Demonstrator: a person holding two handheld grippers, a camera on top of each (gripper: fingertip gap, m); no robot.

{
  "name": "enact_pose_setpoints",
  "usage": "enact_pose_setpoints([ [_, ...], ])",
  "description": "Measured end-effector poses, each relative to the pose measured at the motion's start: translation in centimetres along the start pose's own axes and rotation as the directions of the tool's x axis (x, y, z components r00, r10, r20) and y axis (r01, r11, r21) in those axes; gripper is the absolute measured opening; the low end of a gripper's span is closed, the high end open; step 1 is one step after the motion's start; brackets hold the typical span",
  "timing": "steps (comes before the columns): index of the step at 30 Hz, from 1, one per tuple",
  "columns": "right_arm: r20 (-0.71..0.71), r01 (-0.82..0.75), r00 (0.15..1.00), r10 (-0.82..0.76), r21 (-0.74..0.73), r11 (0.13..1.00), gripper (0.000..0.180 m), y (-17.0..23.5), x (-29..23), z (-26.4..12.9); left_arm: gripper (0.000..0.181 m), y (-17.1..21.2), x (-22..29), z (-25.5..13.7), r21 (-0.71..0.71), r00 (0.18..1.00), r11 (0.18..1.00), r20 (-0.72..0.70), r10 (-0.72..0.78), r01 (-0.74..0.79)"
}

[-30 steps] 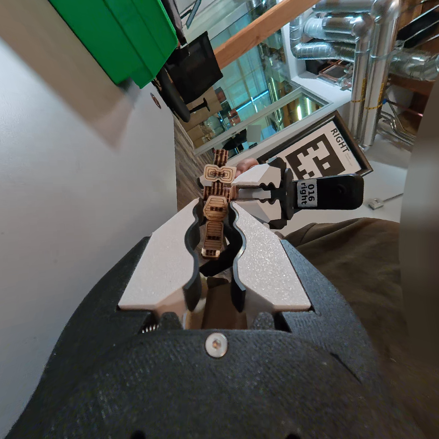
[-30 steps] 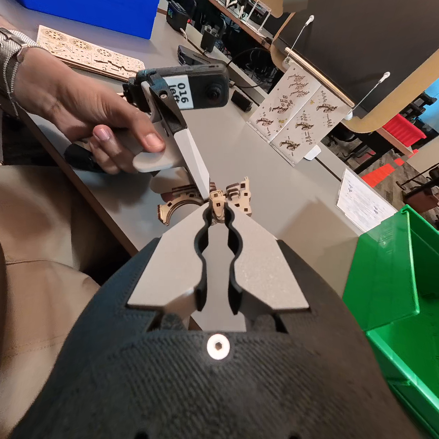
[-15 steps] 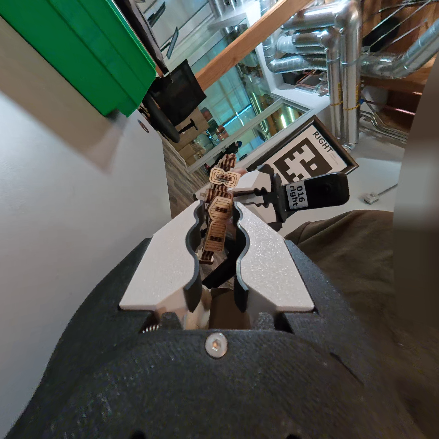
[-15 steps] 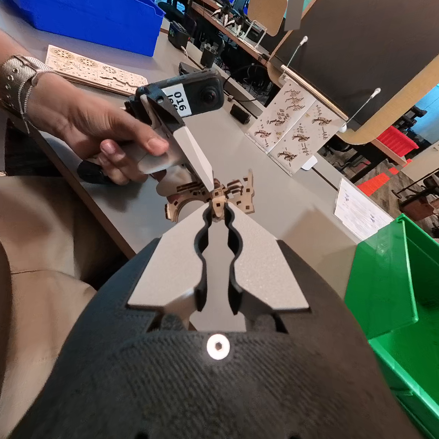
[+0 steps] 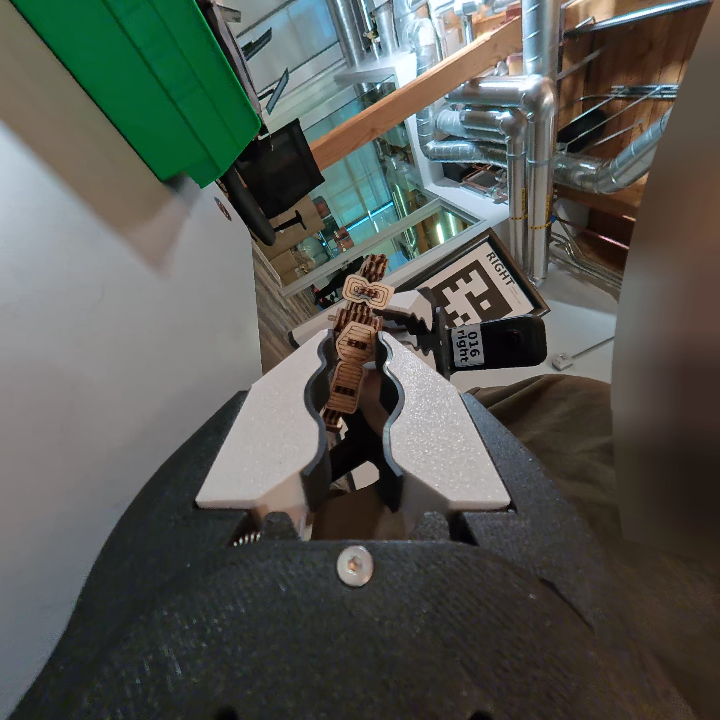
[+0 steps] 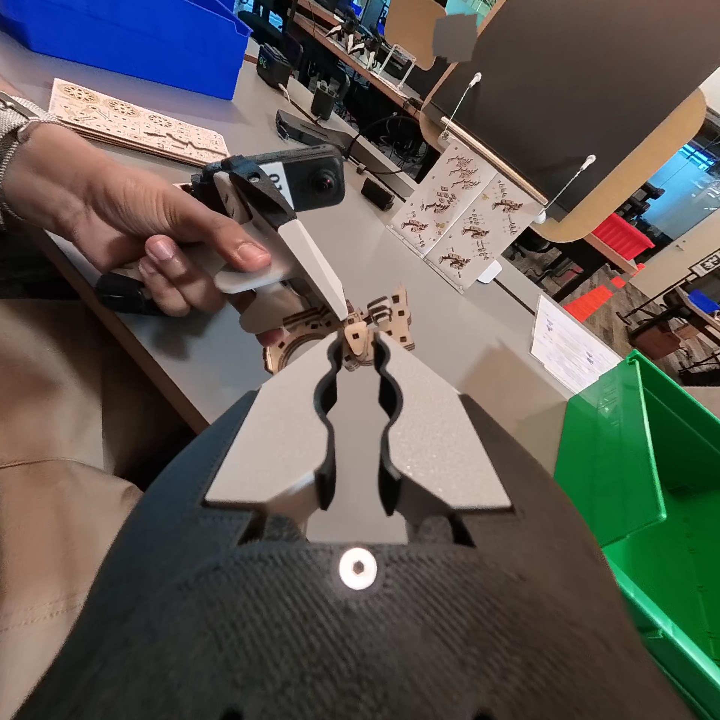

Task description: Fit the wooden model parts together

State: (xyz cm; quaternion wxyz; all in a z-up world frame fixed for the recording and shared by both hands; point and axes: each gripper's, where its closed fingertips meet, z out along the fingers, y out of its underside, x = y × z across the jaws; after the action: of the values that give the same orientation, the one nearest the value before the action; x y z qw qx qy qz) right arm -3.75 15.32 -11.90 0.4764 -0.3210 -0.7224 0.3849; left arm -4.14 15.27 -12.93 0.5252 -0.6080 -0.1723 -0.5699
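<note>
A grey table point(image 6: 448, 311) fills the right wrist view, its near edge running from 9 o'clock toward 6 o'clock. At 4 o'clock on it stands a green bin point(image 6: 643, 487); a blue bin point(image 6: 128, 43) lies at 11 o'clock, with flat sheets of uncut wooden parts point(image 6: 140, 124) just in front of it and 2 printed instruction sheets point(image 6: 459, 210) propped at 1 o'clock.

A person's hand point(image 6: 128, 226) grips the left hand-held gripper point(image 6: 345, 313), which reaches in from 10 o'clock, its fingers closed on the wooden model point(image 6: 389, 315). The right hand-held gripper point(image 6: 356, 346) meets it from 6 o'clock, its jaws pinched on a small wooden part point(image 6: 356, 339) at the model's middle.

The model is held in the air above the table's near edge. In the right wrist view its long axis runs roughly 9 to 3 o'clock, a curved, ribbed section at the 9 o'clock end and stacked notched plates at the 3 o'clock end. In the left wrist view the wooden model point(image 5: 352, 343) runs lengthwise between that gripper's fingers, pointing away toward 12 o'clock, and the right hand-held gripper point(image 5: 383, 311) enters from 3 o'clock.
</note>
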Motion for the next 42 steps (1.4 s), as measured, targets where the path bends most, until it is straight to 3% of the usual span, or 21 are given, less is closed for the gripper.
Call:
enact_pose_setpoints([
  [1,-0.005,-0.003,1.0,0.003,-0.002,1.0,0.016,0.0,0.1,0.0,0.016,0.0,0.0,0.0,0.003,1.0,1.0,-0.002,-0.006,0.006],
  [6,0.004,-0.077,0.997,0.076,0.042,0.996,0.023,-0.4,0.4,-0.2,0.016,-0.2,0.1,0.0,0.02,1.0,1.0,-0.009,-0.022,0.022],
  [10,0.059,-0.352,0.936,0.347,0.123,0.928,0.031,-0.8,1.9,-0.7,0.016,-0.7,0.4,-0.2,0.045,0.999,0.999,-0.034,-0.03,0.031],
  [12,0.151,-0.56,0.827,0.542,0.129,0.818,0.034,-0.6,2.4,-0.7,0.016,-0.9,0.8,-0.2,0.056,0.998,0.998,-0.059,-0.021,0.024],
  [14,0.289,-0.737,0.663,0.691,0.09,0.67,0.034,-0.4,2.1,-0.6,0.016,-0.9,1.3,-0.2,0.06,0.996,0.998,-0.087,-0.012,0.017],
  [16,0.402,-0.837,0.518,0.755,0.054,0.545,0.034,-0.6,1.8,-0.8,0.016,-0.9,1.5,-0.2,0.061,0.996,0.998,-0.09,0.012,-0.007],
  [18,0.462,-0.878,0.437,0.772,0.033,0.477,0.031,-0.9,1.7,-1.0,0.016,-0.8,1.5,-0.1,0.053,0.996,0.998,-0.081,0.035,-0.031],
  [32,0.495,-0.878,0.41,0.766,-0.013,0.478,0.018,-1.2,0.6,-0.9,0.017,-0.2,2.3,0.4,0.014,0.991,1.0,-0.132,0.03,-0.028],
  [42,0.465,-0.866,0.437,0.77,-0.013,0.5,0.018,-0.7,0.7,-0.8,0.039,0.1,1.3,0.6,-0.059,0.976,0.974,0.023,0.219,-0.217],
])
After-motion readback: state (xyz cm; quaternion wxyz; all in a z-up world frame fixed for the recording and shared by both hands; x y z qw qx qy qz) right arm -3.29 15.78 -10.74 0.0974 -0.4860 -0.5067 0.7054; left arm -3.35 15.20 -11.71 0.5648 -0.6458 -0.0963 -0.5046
